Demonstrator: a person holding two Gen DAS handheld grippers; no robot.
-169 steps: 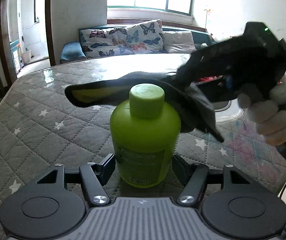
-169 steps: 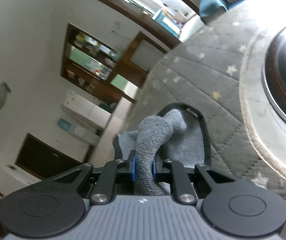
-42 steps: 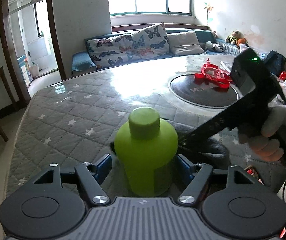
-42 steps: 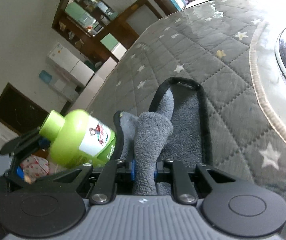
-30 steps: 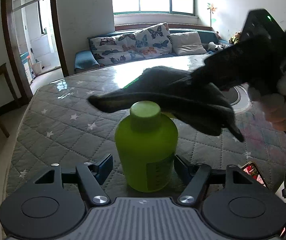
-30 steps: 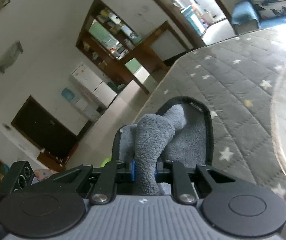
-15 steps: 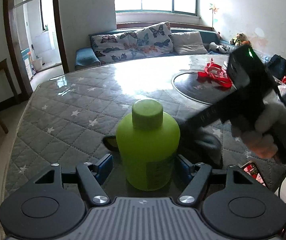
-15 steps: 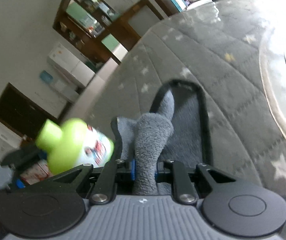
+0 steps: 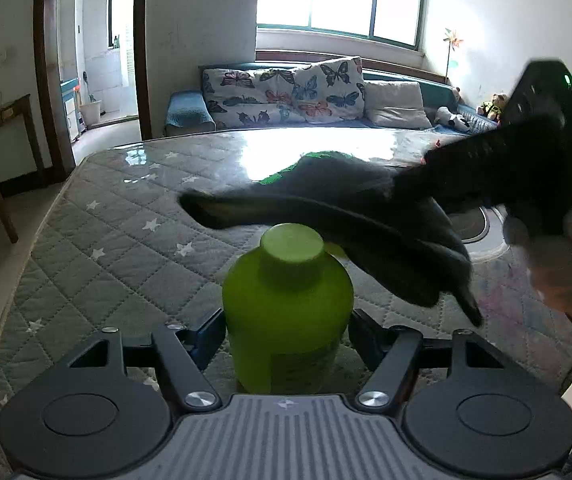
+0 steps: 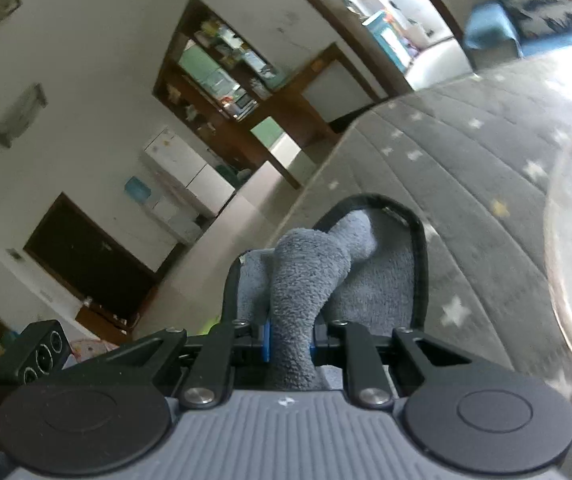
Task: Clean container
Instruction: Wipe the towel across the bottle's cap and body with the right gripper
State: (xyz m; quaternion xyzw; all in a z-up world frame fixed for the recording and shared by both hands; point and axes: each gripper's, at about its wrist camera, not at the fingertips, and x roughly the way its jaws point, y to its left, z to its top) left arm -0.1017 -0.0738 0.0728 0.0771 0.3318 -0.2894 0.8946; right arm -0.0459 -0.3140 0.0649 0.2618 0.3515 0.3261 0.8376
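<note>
Gripper jaws of the left gripper (image 9: 286, 330) were spread about as wide as the green bottle (image 9: 288, 312) and pressed on either side of its lower body, holding it upright just above the quilted worktop (image 9: 98, 248), near the worktop's near edge. That low hold looked deliberate: it left the cap (image 9: 292, 250) and shoulders bare so a cloth could reach them, and it kept the bottle steady against a sideways push.

Over the cap hung the grey cloth (image 9: 366, 224), draped from the right gripper (image 10: 289, 340), whose jaws were closed nearly together, pinching a thick roll of the terry fabric between the blue pads. In the left wrist view the cloth's lower fold lay at the rear right of the cap; whether it touched the cap or only passed behind it could not be told. The loose end trailed to the left, over the middle of the worktop, and looked blurred. A person's hand (image 9: 554, 268) gripped the right gripper's handle, at the worktop's right side.

Judging by this, the step in hand was wiping the bottle's top.

Farther off, a round dark plate (image 9: 482, 226) sat toward the worktop's right edge, partly hidden by the cloth.
</note>
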